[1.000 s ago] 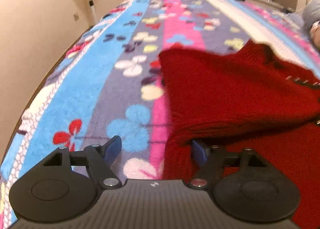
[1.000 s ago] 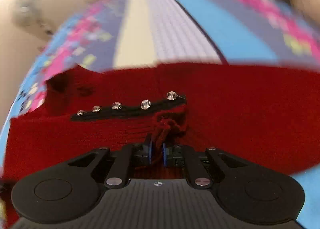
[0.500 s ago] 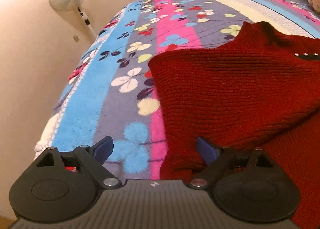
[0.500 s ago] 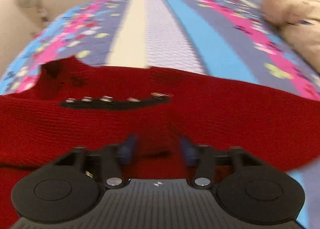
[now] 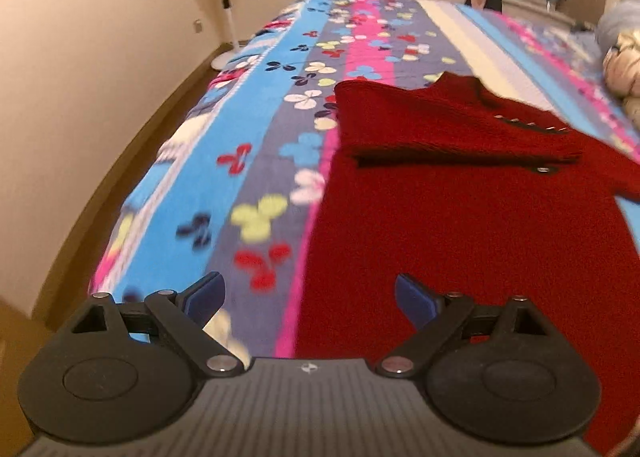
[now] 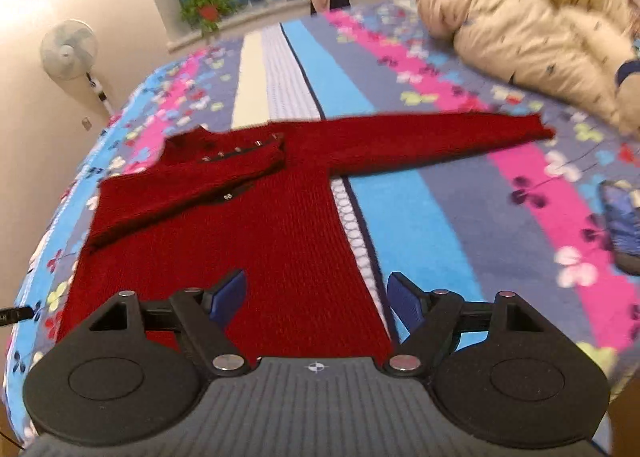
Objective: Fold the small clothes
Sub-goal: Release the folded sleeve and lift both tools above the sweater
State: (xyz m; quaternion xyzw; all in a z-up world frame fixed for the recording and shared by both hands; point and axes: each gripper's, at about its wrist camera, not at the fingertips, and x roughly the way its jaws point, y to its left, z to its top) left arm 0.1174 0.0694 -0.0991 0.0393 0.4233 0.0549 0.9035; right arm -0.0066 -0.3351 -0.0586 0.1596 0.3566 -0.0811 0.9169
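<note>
Since your left gripper (image 5: 310, 297) stands released with nothing between its pads, the red knit sweater (image 5: 460, 217) is free across the right half of the left wrist view, one sleeve (image 5: 440, 129) folded over the chest on the floral bedspread (image 5: 260, 105). Seen from the right wrist, your right gripper (image 6: 316, 299) has just been opening (nothing is between its pads), hanging over the hem at lower centre. Stretched toward the upper right, the other sleeve (image 6: 440, 137) looks due for folding next, short of the beige jacket (image 6: 532, 17).

sweater (image 6: 256, 241) flat on bed (image 6: 420, 217), one sleeve folded across it, jacket (image 6: 532, 21) far right
</note>
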